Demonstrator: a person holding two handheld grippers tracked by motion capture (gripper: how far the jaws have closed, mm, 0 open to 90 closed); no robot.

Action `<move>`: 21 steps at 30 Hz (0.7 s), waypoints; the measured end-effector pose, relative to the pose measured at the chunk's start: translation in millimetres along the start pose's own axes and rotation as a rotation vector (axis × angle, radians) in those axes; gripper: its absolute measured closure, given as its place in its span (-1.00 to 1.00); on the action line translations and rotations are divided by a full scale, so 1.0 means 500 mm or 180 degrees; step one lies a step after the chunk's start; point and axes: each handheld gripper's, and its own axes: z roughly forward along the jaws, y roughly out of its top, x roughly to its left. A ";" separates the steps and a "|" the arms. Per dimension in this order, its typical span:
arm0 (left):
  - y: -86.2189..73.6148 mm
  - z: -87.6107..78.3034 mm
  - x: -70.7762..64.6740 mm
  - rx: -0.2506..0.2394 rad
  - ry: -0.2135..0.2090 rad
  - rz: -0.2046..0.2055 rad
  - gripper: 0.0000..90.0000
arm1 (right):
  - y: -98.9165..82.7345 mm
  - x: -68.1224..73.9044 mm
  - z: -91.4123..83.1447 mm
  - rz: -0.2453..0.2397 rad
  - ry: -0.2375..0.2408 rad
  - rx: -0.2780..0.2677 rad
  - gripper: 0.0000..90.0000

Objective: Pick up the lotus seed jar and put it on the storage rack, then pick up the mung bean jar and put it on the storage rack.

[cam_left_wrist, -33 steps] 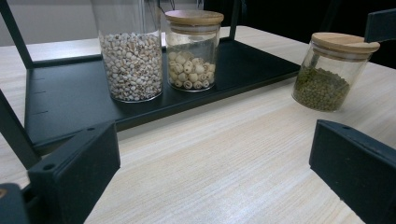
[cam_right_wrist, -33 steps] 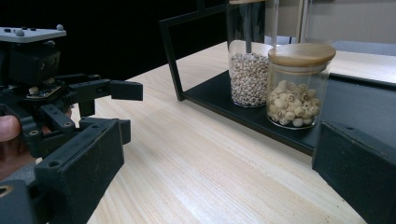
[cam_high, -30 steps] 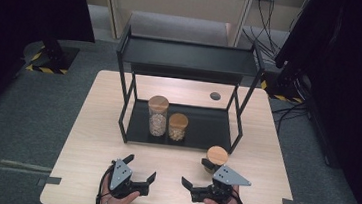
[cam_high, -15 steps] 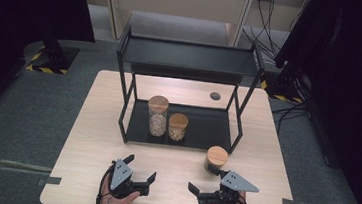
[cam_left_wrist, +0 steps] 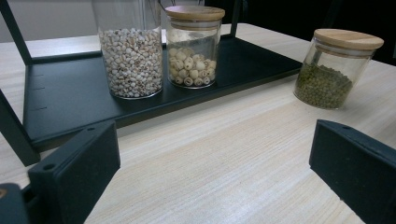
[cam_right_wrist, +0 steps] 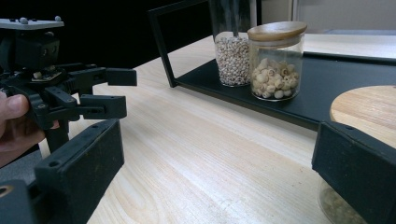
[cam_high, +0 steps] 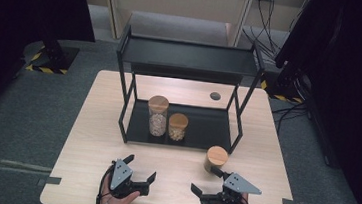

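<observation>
A jar of green beans (cam_high: 216, 158) stands on the counter (cam_high: 90, 138), just outside the front right leg of the black rack (cam_high: 188, 57). Two more jars, the tall one (cam_high: 157, 115) and the short one (cam_high: 177, 127), sit side by side on the rack's bottom shelf, so I think the bean jar belongs there too. The right gripper (cam_high: 206, 182) rests low by the front edge, just beside that jar, jaws spread wide with nothing between them. The left gripper (cam_high: 139, 171) waits near the front edge too, also spread and empty, pointing toward the rack.
</observation>
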 end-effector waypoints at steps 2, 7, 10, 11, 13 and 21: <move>0.000 0.000 0.000 0.0002 -0.0002 0.0000 -0.97 | -0.001 0.000 -0.003 -0.0007 -0.0013 -0.0007 -0.94; 0.000 0.000 0.001 0.0002 0.0003 -0.0001 -0.97 | -0.004 -0.001 -0.011 0.0013 -0.0036 -0.0020 -0.94; 0.000 0.000 0.001 0.0005 0.0005 -0.0007 -0.97 | -0.005 -0.002 -0.015 0.0018 -0.0057 -0.0026 -0.94; 0.000 0.000 0.001 0.0005 0.0003 -0.0005 -0.97 | -0.006 -0.002 -0.016 0.0020 -0.0059 -0.0025 -0.94; 0.000 0.000 0.000 0.0002 -0.0002 -0.0002 -0.97 | -0.007 -0.001 -0.017 0.0013 -0.0062 -0.0022 -0.94; 0.000 0.000 0.001 0.0003 0.0002 -0.0004 -0.97 | -0.010 -0.001 -0.025 0.0013 -0.0089 -0.0030 -0.94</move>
